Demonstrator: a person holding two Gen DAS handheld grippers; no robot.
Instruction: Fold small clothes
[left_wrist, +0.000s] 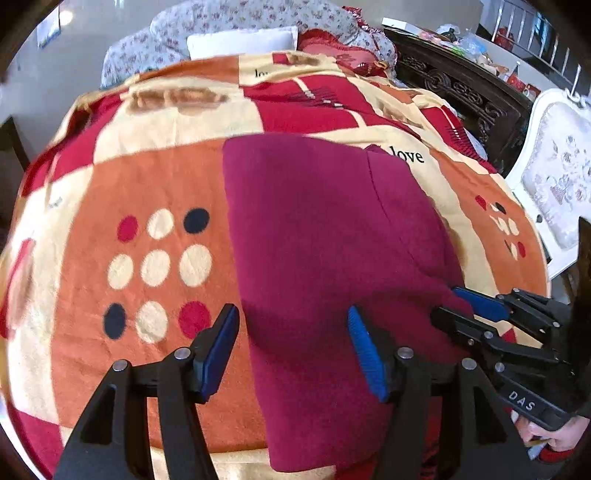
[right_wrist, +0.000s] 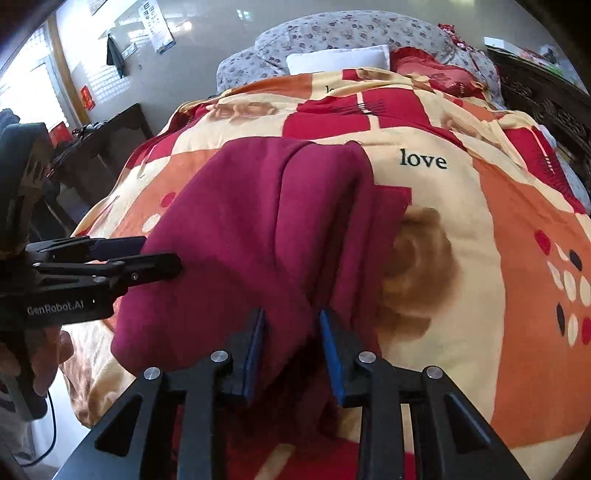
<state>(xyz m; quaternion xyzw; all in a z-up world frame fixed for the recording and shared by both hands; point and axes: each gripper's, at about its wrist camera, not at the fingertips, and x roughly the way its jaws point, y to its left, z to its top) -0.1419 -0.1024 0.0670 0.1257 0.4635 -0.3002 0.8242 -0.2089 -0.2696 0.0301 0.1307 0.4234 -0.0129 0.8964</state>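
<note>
A folded maroon garment (left_wrist: 325, 258) lies flat on a patterned bedspread (left_wrist: 147, 177), running lengthwise away from both handheld grippers, its near end directly beneath them. The left gripper (left_wrist: 293, 350) hovers with its blue pads well apart, straddling the garment's left edge: one pad over bare bedspread, the other above the cloth, nothing gripped. The right gripper (right_wrist: 291, 350) sits at the garment's right side with its jaws narrower, a raised ridge of maroon fabric standing between the pads; whether they actually pinch it cannot be told from either view. A white chair (left_wrist: 554, 177) stands off to the right of the grippers, and pillows (right_wrist: 340, 59) lie far beyond the fingertips.

The step in hand appears to be taking the near end for a further fold. To do it well, each gripper should probably bite all layers at matching corners, not just the top ply, then lift together and carry the near end evenly toward the far one, keeping the side edges aligned so the stack does not skew.
</note>
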